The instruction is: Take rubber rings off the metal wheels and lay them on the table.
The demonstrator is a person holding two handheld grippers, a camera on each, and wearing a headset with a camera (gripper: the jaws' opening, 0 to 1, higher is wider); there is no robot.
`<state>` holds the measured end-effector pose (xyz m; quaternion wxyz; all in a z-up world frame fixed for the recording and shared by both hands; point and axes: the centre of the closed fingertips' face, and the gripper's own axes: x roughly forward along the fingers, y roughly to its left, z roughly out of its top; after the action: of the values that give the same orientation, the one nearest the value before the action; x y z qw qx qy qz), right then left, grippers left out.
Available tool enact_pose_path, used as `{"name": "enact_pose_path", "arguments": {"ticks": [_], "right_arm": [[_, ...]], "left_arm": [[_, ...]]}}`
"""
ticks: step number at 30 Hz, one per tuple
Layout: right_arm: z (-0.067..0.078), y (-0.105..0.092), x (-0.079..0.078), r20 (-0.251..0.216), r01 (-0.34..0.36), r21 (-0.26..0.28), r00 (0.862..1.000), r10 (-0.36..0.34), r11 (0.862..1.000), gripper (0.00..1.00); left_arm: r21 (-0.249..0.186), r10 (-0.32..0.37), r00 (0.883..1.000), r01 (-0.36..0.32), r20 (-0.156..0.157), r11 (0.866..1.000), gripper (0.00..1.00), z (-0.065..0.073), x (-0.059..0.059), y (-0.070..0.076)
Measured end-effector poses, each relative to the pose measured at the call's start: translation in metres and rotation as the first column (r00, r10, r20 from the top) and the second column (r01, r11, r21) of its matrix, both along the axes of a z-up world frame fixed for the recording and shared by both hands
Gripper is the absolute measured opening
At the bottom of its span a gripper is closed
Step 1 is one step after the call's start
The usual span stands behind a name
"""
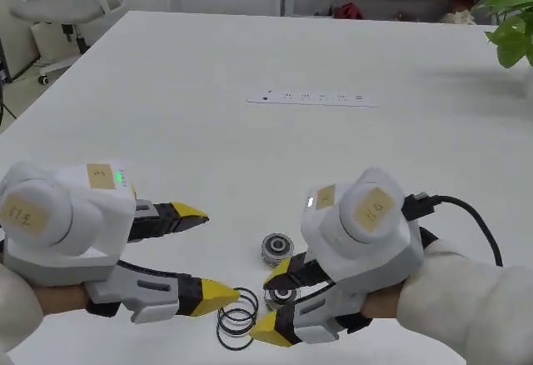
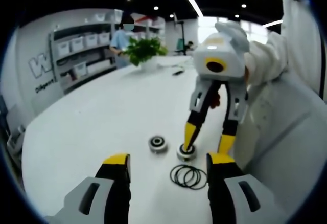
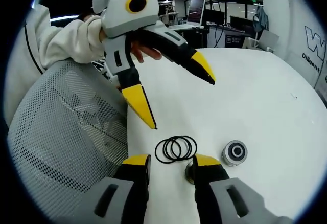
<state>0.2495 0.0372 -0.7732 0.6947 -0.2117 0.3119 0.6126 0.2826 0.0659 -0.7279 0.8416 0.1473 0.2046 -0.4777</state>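
Two small metal wheels lie near the table's front edge: one wheel stands free, the other wheel lies partly under the right gripper's jaw. A pile of several loose black rubber rings rests on the table beside them. My right gripper is open, one yellow tip touching the nearer wheel, the rings just ahead of its jaws. My left gripper hovers open to the left, holding nothing.
A white power strip lies mid-table. An office chair stands at the far left and a green plant at the far right. A mesh chair back sits close to the table's near edge.
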Motion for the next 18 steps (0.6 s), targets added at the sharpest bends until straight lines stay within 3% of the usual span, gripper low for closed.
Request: {"name": "enact_pose_path", "arguments": {"ticks": [3, 5, 8, 12, 18], "right_arm": [[0.018, -0.005, 0.006, -0.007, 0.057, 0.065, 0.998, -0.057, 0.996, 0.31], [0.027, -0.009, 0.01, 0.001, 0.08, 0.085, 0.997, -0.08, 0.993, 0.31], [0.046, -0.018, 0.017, 0.061, 0.107, 0.114, 0.992, -0.114, 0.988, 0.35], [0.071, -0.029, 0.018, 0.09, 0.122, 0.159, 0.986, -0.137, 0.98, 0.4], [0.102, -0.047, 0.019, 0.107, 0.14, 0.227, 0.98, -0.167, 0.964, 0.47]], "left_arm": [[-0.044, 0.002, 1.0, -0.002, 0.013, 0.999, 0.65, 0.014, -0.002, -0.003], [-0.049, 0.005, 1.0, -0.004, 0.02, 0.999, 0.69, 0.02, -0.004, -0.003], [-0.056, 0.004, 0.999, -0.002, 0.036, 0.998, 0.73, 0.037, -0.012, -0.004], [-0.141, -0.015, 0.997, 0.025, 0.072, 0.99, 0.76, 0.068, -0.024, -0.011], [-0.142, 0.012, 0.995, 0.002, 0.099, 0.99, 0.83, 0.089, -0.033, 0.0]]}}
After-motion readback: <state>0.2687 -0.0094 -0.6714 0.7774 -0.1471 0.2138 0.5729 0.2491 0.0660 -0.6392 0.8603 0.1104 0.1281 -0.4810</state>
